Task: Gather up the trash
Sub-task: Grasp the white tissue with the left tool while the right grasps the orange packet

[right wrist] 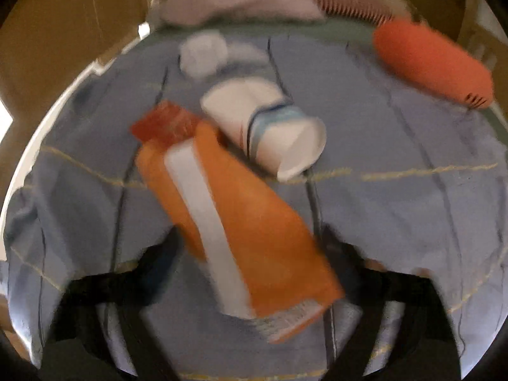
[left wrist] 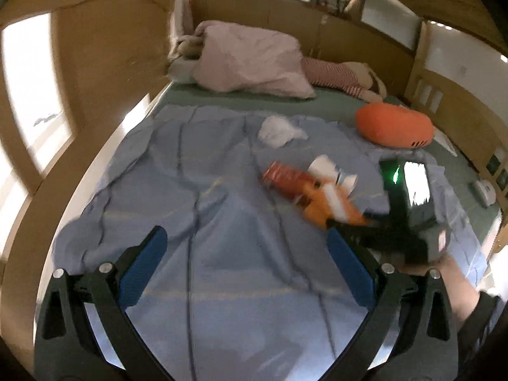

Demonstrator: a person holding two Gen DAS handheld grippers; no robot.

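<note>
**Left wrist view: a bed strewn with trash**

Wood-panelled walls (left wrist: pixel 104 47) surround a bed covered by a rumpled blue sheet (left wrist: pixel 190 190). At its head lie a pink pillow (left wrist: pixel 247 60) and, to the right, an orange cushion (left wrist: pixel 393 125). Mid-sheet lies crumpled white paper (left wrist: pixel 279 130). Nearer lie an orange tube (right wrist: pixel 235 219) with a red cap and a white paper cup (right wrist: pixel 266 127) on its side, touching it. The left gripper (left wrist: pixel 244 254) hovers over bare sheet, fingers spread wide, empty. The right gripper (right wrist: pixel 250 241), blurred, straddles the tube's flat end; jaws apart, contact cannot be told.
</note>
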